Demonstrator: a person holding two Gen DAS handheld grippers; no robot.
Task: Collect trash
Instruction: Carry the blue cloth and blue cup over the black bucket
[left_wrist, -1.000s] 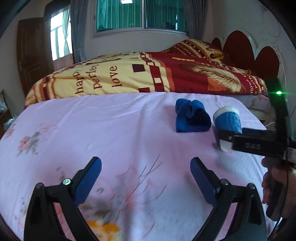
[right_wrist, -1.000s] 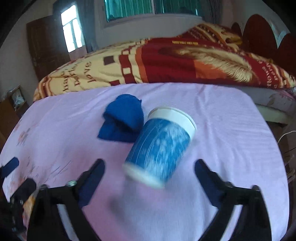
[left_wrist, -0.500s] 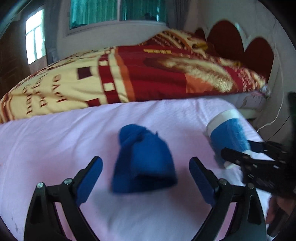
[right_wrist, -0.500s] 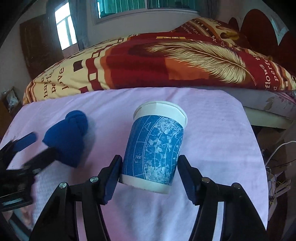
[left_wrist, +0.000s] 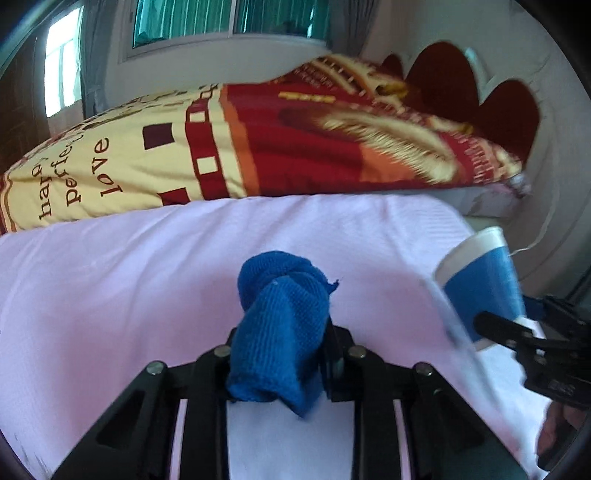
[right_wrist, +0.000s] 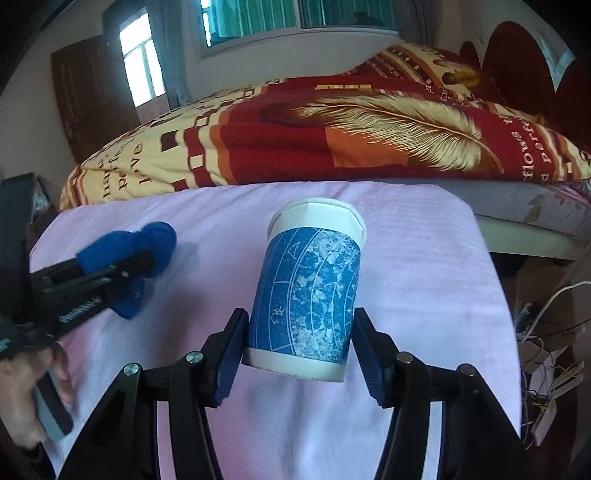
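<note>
A knotted blue cloth (left_wrist: 284, 325) is clamped in my left gripper (left_wrist: 280, 354), which is shut on it just above the pink sheet (left_wrist: 129, 295). In the right wrist view the same cloth (right_wrist: 147, 240) and left gripper (right_wrist: 110, 269) show at the left. A blue-and-white paper cup (right_wrist: 306, 291) stands slightly tilted between the pads of my right gripper (right_wrist: 299, 347), whose jaws are closing on its lower half and touch both sides. The left wrist view has the cup (left_wrist: 480, 291) at the right edge, in the right gripper (left_wrist: 517, 332).
A red and cream blanket (right_wrist: 332, 140) lies folded across the far half of the bed, with a dark red headboard (left_wrist: 498, 110) at the right. The mattress edge (right_wrist: 491, 258) drops at the right to cables and a power strip (right_wrist: 546, 350) on the floor.
My left gripper moved right to the blue cloth and shut on it. My right gripper closed from wide open onto the cup, which now stands nearly upright between its pads.
</note>
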